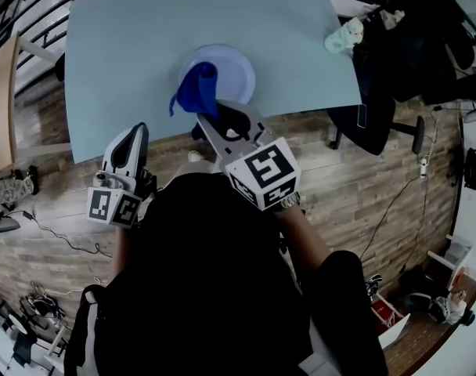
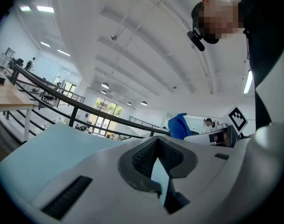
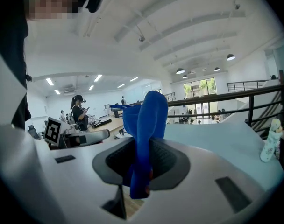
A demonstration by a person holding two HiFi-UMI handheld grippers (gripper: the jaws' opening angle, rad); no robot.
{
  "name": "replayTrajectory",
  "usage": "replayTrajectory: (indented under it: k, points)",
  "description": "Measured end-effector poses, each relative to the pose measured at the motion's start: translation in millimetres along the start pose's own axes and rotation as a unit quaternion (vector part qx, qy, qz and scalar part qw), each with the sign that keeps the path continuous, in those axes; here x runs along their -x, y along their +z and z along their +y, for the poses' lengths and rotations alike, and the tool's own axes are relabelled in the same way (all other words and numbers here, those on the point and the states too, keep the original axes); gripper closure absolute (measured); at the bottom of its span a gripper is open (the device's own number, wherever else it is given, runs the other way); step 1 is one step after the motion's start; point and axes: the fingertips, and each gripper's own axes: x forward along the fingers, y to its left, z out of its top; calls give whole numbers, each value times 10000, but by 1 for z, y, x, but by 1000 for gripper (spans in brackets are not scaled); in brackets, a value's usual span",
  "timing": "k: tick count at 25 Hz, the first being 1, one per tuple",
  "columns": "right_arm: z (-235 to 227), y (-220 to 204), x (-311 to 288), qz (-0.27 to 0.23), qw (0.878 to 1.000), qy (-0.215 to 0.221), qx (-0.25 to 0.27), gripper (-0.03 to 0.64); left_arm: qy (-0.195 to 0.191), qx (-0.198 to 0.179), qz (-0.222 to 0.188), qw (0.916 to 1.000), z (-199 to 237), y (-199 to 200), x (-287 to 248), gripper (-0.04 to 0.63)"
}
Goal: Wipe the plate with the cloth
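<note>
Pinching the blue cloth between its closed jaws, the right claw holds it bunched and standing up from its tips. The plate lies on the table just ahead of those tips, partly under the cloth. To its left, the left claw is drawn almost shut with nothing between its jaws.

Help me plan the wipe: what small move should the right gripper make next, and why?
Probably tip the right gripper down until the blue cloth presses on the plate. Its jaws are shut on the cloth, which is bunched over the plate's near edge, and contact isn't clear.
</note>
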Motion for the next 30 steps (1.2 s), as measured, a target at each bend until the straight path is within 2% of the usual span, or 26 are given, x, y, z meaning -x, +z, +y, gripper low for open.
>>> replayTrajectory:
  k: [3,9,12,15,17,19,23,27,30]
  points:
    - [9,15,2,-378,9990,-168,171,537,136,-240,103,9996,15,-1,7,595]
    - [17,27,9,-796,9951,-553,190,537,174,-590,-94,9981,25,27,13,594]
    - [18,26,10,-969,9920,-805,75,537,145,-597,-215,9979,23,36,17,595]
    - [13,27,15,-1106,9877,-1105,14,537,66,-574,-203,9981,11,28,15,595]
    - [11,28,19,-1132,9858,-1236,62,537,-59,-431,-245,9988,0,24,10,595]
    - [9,26,19,-1101,9854,-1293,76,537,-227,-280,-306,9989,-11,25,3,595]
    - [8,25,22,-1104,9851,-1318,38,538,-268,-535,-105,9981,-12,17,0,595]
    - [10,25,23,-1114,9850,-1318,55,538,-392,-446,-114,9982,-18,18,-3,595]
    - [10,23,26,-1102,9849,-1335,36,538,-430,-520,-39,9977,-21,12,-2,595]
